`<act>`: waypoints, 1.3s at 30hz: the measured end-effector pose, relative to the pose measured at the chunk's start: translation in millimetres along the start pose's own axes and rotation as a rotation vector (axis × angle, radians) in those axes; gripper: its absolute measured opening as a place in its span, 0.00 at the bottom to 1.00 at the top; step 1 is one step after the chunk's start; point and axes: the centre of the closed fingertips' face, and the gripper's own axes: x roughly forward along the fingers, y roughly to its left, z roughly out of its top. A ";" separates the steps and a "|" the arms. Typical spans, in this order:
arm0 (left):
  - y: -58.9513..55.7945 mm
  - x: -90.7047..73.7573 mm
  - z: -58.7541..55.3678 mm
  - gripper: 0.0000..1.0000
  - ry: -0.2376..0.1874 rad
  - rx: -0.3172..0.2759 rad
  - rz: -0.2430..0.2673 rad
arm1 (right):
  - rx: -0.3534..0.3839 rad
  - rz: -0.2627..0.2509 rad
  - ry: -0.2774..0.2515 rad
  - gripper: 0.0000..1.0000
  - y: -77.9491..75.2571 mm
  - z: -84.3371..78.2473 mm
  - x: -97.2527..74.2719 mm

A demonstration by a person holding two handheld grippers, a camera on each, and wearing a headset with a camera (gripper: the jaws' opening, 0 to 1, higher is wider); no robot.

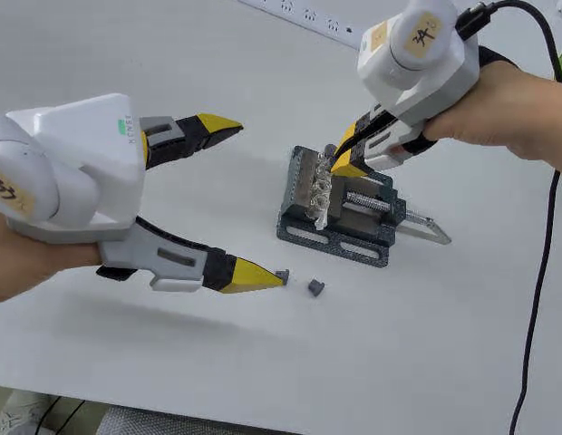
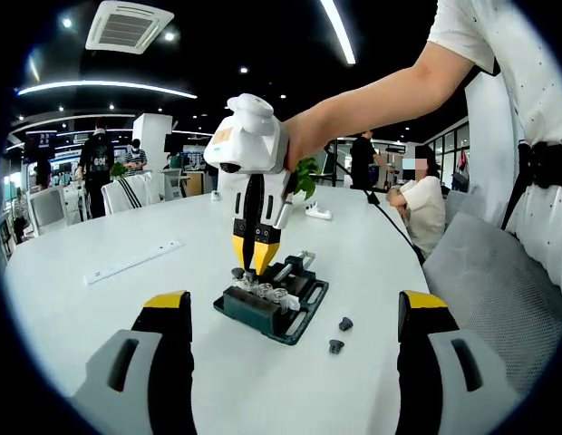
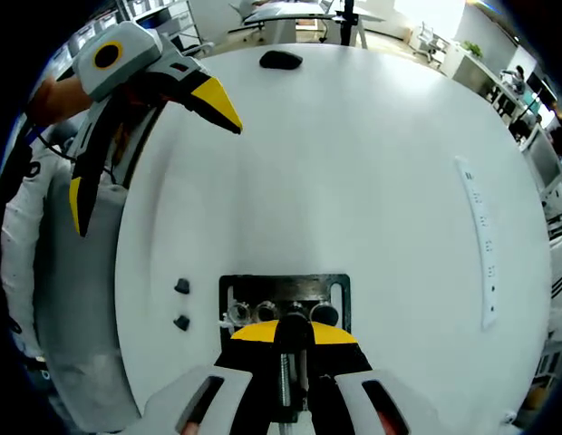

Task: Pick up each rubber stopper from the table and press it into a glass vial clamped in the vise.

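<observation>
The right gripper [image 1: 346, 156] is closed to a narrow gap on a dark rubber stopper [image 3: 295, 328], held over the glass vials [image 3: 252, 313] clamped in the vise [image 1: 353, 243]. The stopper is to be centred on an open vial mouth and pressed straight down; a tilted push is likely to skid off the rim. The left gripper [image 1: 261, 201] is spread wide and empty, at 9 o'clock from the vise. Two loose stoppers [image 1: 315, 287] lie on the table [image 1: 263, 362] at 7 o'clock from the vise.
</observation>
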 end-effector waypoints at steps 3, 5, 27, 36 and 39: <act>-0.1 0.0 -0.3 0.94 -0.001 -0.003 0.000 | 0.000 0.002 -0.003 0.06 -0.6 2.9 0.5; -0.5 0.3 -0.8 0.93 0.001 -0.003 -0.001 | 0.000 0.006 0.004 0.06 -1.2 2.4 2.6; -0.2 -0.1 -0.9 0.93 -0.012 -0.024 0.007 | -0.070 0.031 0.192 0.05 -2.4 4.4 4.2; 0.5 0.0 0.3 0.93 -0.020 -0.031 0.013 | -0.075 0.030 0.244 0.05 2.5 2.7 3.9; -0.6 2.2 2.1 0.92 -0.023 -0.030 0.009 | -0.087 0.028 0.249 0.06 1.7 2.2 3.2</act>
